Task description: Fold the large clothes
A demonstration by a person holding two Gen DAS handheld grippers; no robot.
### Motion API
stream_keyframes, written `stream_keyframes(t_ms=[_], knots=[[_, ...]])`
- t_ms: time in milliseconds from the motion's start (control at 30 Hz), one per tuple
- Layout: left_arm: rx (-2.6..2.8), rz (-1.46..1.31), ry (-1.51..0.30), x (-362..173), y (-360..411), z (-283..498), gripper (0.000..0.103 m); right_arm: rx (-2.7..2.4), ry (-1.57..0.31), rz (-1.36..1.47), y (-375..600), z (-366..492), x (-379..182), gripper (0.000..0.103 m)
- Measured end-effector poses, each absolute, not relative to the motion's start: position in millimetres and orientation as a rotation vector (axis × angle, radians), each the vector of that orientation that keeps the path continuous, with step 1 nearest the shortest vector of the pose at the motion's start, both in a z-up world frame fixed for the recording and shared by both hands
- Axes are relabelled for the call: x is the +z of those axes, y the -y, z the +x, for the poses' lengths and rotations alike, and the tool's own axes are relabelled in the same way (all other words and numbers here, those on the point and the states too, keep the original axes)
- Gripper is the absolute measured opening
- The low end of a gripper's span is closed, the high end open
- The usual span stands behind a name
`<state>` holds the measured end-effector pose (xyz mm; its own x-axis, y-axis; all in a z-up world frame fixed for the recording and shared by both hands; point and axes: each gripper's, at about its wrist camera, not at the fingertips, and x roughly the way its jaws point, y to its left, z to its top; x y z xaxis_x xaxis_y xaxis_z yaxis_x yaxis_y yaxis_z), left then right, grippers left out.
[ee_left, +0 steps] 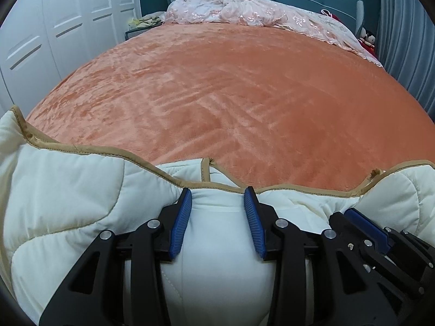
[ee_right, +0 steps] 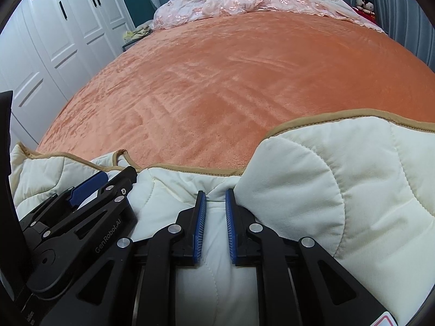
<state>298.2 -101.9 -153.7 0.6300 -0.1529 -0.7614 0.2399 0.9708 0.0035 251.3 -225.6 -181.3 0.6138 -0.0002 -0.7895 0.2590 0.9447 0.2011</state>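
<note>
**Ana:** Where was the garment when you looked?

**Me:** At the near edge of the bed, on the orange blanket (ee_left: 217,95). It was a cream quilted garment (ee_left: 62,190) with tan binding (ee_left: 95,150), bunched up under both tools. The white wardrobe (ee_left: 68,21) stood off to the left, a pink lace cover (ee_left: 231,11) lay heaped at the headboard.

**Ana:** And the grippers, left first?

**Me:** My left gripper (ee_left: 217,218) had its blue pads (ee_left: 180,222) set well apart, with padded cloth bulging up between them. I couldn't tell whether it was truly pinched or just resting there. My right gripper (ee_right: 216,226), just beside it, had its pads much closer, with a gathered fold of cloth running between them; I judged that a hold, though loosely.

**Ana:** How did you expect it to handle?

**Me:** Soft, puffy, light for its bulk, and springy, so folds would want to reopen. The shell looked smooth, maybe slippery. I'd have taken hold on the bound edge, where it's firmest and thinnest.
</note>
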Motion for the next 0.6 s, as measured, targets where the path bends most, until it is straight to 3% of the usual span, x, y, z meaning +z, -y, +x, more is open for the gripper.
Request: stream_keyframes(t_ms=[467, 600], knots=[[-0.221, 0.179, -0.939, -139.7, 106.7, 300.4, 0.041, -0.194, -0.964, 0.303, 225.0, 249.8, -161.5, 0.01], [-0.234, 0.137, -0.954, -107.5, 78.7, 273.5, 0.048, -0.165, -0.924, 0.422, 219.4, 201.9, -124.1, 0.019]])
